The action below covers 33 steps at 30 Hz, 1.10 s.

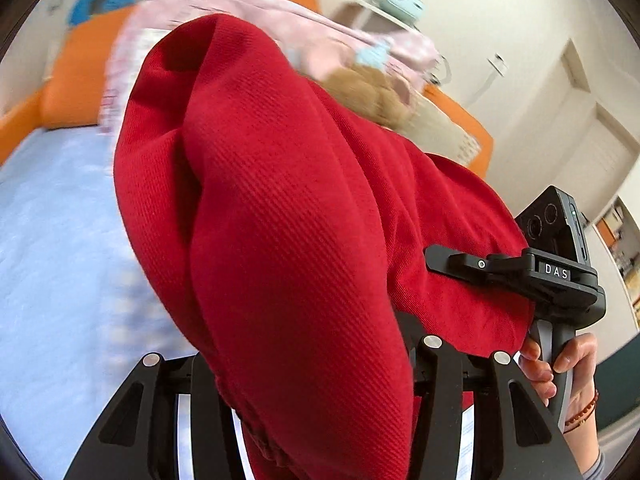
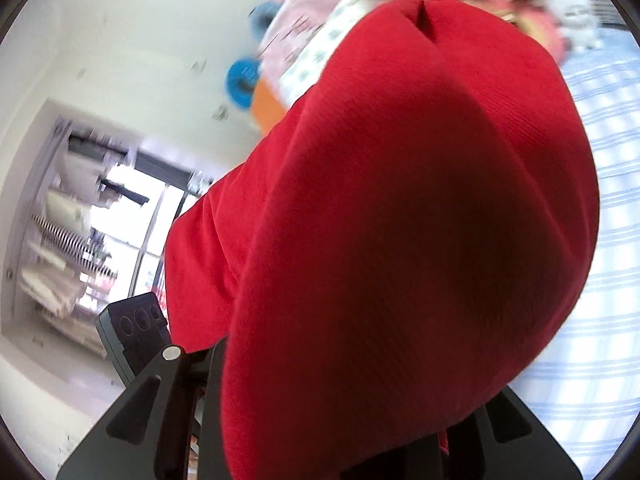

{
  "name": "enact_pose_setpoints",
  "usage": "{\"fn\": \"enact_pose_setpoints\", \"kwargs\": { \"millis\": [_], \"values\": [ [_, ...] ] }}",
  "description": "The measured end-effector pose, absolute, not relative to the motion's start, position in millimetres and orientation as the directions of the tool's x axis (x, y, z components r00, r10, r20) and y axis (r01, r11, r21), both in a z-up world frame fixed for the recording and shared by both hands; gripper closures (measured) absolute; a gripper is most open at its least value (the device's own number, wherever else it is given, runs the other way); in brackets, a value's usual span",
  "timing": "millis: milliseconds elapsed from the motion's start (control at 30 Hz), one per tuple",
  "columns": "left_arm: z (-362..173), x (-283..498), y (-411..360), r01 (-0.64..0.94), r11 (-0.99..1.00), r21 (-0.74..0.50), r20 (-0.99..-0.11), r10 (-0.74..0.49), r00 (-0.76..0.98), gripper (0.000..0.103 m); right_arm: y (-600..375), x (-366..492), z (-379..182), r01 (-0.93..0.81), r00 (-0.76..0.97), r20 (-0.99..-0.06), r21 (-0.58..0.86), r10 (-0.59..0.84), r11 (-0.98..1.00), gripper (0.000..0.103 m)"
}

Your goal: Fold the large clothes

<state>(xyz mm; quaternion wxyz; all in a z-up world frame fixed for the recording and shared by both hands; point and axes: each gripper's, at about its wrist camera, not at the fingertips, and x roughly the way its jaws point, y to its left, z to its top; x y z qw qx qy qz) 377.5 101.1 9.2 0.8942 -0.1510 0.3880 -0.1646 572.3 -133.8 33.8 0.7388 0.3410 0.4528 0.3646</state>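
Note:
A large red ribbed garment (image 1: 288, 208) fills the middle of both views, bunched and lifted above the bed. In the left wrist view it spills out from between the arms of my left gripper (image 1: 312, 384) and hides the fingertips, which are closed on its hem. My right gripper (image 1: 444, 260) shows at the right, held by a hand (image 1: 576, 356), with one finger pressed into the cloth's edge. In the right wrist view the red garment (image 2: 400, 220) drapes over my right gripper (image 2: 340, 428) and covers its tips. The left gripper's body (image 2: 136, 332) shows at the lower left.
Below lies a bed with a pale blue striped sheet (image 1: 52, 240), seen also as the sheet (image 2: 600, 280). Orange cushions (image 1: 76, 80), a pink quilt pile (image 1: 224, 4) and a brown plush toy (image 1: 368, 92) lie beyond. A shelf with a mint camera (image 1: 396, 4) and a door (image 1: 592, 128) are at right.

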Motion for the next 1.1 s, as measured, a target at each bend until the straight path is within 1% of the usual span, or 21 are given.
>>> {"fn": "enact_pose_setpoints", "kwargs": {
  "millis": [100,233,267,367,533,700,867,967,1100],
  "values": [
    [11.5,344.4,174.3,0.115,0.915,-0.387,-0.650,-0.359,0.669,0.051,-57.2,564.0,36.1,-0.273,0.249,-0.412,0.838,0.877,0.472,0.077],
    [0.9,295.3,271.7,0.027,0.920,-0.390,-0.657,-0.299,0.692,0.051,37.1,552.7,30.3,-0.314,0.148,-0.413,0.842,0.899,0.439,0.077],
    [5.4,287.1,308.3,0.007,0.919,-0.395,-0.658,-0.288,0.695,0.051,61.9,549.6,27.4,-0.324,0.120,-0.418,0.841,0.901,0.434,0.077],
    [-11.6,255.3,376.1,-0.058,0.913,-0.403,-0.667,-0.249,0.702,0.051,127.7,541.3,18.0,-0.350,0.045,-0.436,0.836,0.899,0.423,0.077],
    [-53.1,190.6,477.5,-0.154,0.899,-0.410,-0.690,-0.195,0.697,0.051,236.6,527.4,-12.9,-0.377,-0.079,-0.463,0.834,0.883,0.403,0.077],
    [-98.1,137.3,532.3,-0.221,0.884,-0.412,-0.710,-0.159,0.686,0.051,307.0,509.4,-46.4,-0.386,-0.164,-0.468,0.841,0.868,0.380,0.077],
    [-136.0,125.3,531.5,-0.246,0.881,-0.404,-0.727,-0.147,0.670,0.050,342.0,496.5,-80.5,-0.389,-0.200,-0.484,0.837,0.852,0.385,0.077],
    [-157.2,119.4,536.5,-0.238,0.878,-0.414,-0.711,-0.149,0.687,0.050,356.0,496.5,-94.7,-0.403,-0.197,-0.500,0.826,0.844,0.395,0.077],
    [-175.1,122.4,534.2,-0.226,0.866,-0.446,-0.676,-0.160,0.719,0.050,359.1,493.1,-92.3,-0.470,-0.173,-0.541,0.780,0.823,0.414,0.076]
  ]
}}
